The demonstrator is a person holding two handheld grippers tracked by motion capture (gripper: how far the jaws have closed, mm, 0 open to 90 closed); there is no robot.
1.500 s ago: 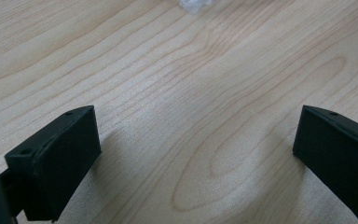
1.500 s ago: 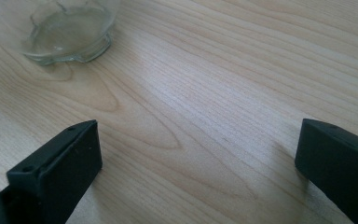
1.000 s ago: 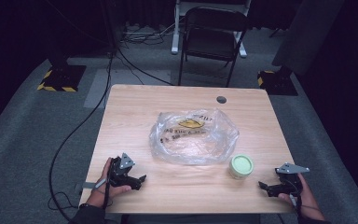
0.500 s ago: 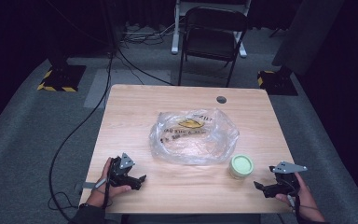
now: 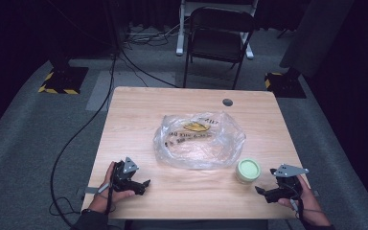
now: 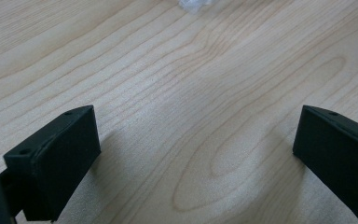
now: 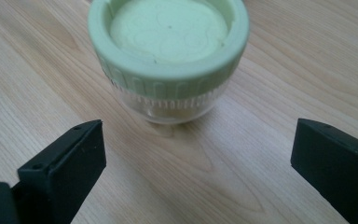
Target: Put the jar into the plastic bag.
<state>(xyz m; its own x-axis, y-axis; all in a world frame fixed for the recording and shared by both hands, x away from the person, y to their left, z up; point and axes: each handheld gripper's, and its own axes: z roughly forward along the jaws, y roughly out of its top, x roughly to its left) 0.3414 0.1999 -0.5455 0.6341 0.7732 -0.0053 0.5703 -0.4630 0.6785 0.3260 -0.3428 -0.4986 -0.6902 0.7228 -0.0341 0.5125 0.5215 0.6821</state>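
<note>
Closing on jar (image 7: 168,56): your right tool (image 5: 270,191) slid toward it from 4 o'clock, jaws wide, empty. Left tool (image 5: 139,184) unmoved, wide, on table (image 5: 139,115). Grasp next, likely.

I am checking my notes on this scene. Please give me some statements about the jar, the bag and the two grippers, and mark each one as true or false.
1. The right gripper is shut on the jar. False: its jaws stand wide apart and the jar sits ahead of them, untouched.
2. The jar has its green lid on. True.
3. The plastic bag lies near the middle of the table. True.
4. The left gripper holds the plastic bag. False: its jaws are open over bare wood, and the bag lies farther off.
5. The jar stands inside the bag. False: it stands on the wood beside the bag's edge, on the right gripper's side.
</note>
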